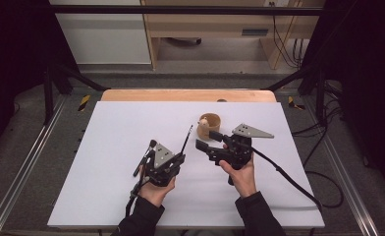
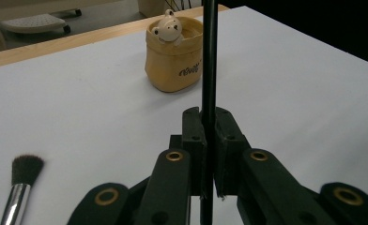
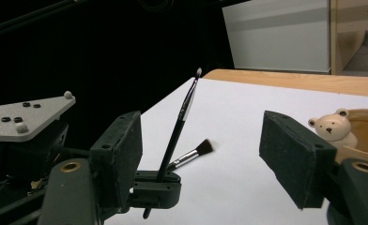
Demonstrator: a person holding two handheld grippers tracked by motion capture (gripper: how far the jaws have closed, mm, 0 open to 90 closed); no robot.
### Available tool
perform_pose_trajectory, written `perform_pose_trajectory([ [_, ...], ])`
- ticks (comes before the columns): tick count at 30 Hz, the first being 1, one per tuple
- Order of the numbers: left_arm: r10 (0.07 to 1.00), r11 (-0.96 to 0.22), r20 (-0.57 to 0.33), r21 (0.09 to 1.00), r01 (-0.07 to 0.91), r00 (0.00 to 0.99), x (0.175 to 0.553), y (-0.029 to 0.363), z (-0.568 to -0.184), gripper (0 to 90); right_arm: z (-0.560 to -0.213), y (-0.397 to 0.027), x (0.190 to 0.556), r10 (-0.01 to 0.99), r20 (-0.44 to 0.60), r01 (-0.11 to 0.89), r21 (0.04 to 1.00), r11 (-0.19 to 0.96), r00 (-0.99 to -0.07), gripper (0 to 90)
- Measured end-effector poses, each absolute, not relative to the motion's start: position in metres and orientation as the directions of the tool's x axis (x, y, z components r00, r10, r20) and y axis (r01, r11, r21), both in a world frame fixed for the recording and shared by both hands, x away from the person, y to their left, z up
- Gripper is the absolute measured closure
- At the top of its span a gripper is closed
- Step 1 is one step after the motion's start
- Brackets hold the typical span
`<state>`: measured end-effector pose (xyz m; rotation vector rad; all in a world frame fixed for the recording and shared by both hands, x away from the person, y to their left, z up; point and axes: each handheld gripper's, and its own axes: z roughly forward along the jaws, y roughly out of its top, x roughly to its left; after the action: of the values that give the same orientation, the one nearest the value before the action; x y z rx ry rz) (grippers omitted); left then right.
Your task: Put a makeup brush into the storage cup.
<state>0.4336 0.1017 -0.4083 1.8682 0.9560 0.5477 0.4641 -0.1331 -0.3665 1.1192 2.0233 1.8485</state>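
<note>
Tongs, left (image 1: 181,158): clamped tight on a thin black brush (image 1: 186,139), gripped low on its handle; the brush stands tilted up and away from the hand, small pale tip uppermost, clear of the bench (image 1: 107,147).

Tongs, right (image 1: 206,139): standing apart, nothing between them, just beside the left pair and short of the pot.

Brush, second (image 1: 145,157): wider, dark fluffy head and silver collar, lying flat on the bench to the left of the left tongs.

Pot, tan (image 1: 210,124): small, open-topped, with a bear figure (image 2: 169,29) on its rim; stands upright beyond both pairs, nearest the right one.

Risks, judged: the thin brush may pivot or slip in the low grip if swung toward the pot; a stray tip or the right tongs could nudge the light pot over.
</note>
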Motion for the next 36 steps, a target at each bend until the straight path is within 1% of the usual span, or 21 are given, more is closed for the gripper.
perform_pose_trajectory([
  [6,0.802,-0.253,-0.031,0.887,0.386,0.596,0.433,0.098,-0.409,84.7,-0.374,-0.127,0.466,0.622,0.354,0.414,0.909,-0.052,-0.698,34.3],
  [18,0.799,-0.23,-0.051,0.894,0.384,0.599,0.431,0.084,-0.409,84.7,-0.383,-0.119,0.469,0.601,0.386,0.441,0.895,-0.061,-0.7,47.2],
  [19,0.799,-0.23,-0.051,0.894,0.384,0.599,0.431,0.084,-0.409,84.8,-0.383,-0.119,0.469,0.601,0.386,0.441,0.895,-0.061,-0.7,47.2],
  [20,0.797,-0.232,-0.051,0.894,0.383,0.602,0.431,0.082,-0.409,84.7,-0.384,-0.118,0.469,0.595,0.389,0.444,0.894,-0.061,-0.703,50.5],
  [27,0.796,-0.228,-0.055,0.895,0.383,0.603,0.429,0.078,-0.409,84.7,-0.386,-0.117,0.469,0.577,0.413,0.461,0.884,-0.07,-0.704,62.2],
  [34,0.795,-0.219,-0.063,0.898,0.381,0.604,0.427,0.076,-0.409,84.8,-0.386,-0.117,0.47,0.569,0.424,0.467,0.881,-0.079,-0.704,72.3],
  [35,0.795,-0.219,-0.063,0.898,0.381,0.604,0.427,0.076,-0.409,84.8,-0.386,-0.117,0.47,0.569,0.424,0.467,0.881,-0.079,-0.704,72.3],
  [36,0.794,-0.217,-0.064,0.899,0.38,0.604,0.427,0.075,-0.409,84.7,-0.385,-0.117,0.47,0.567,0.432,0.473,0.877,-0.083,-0.701,74.8],
])
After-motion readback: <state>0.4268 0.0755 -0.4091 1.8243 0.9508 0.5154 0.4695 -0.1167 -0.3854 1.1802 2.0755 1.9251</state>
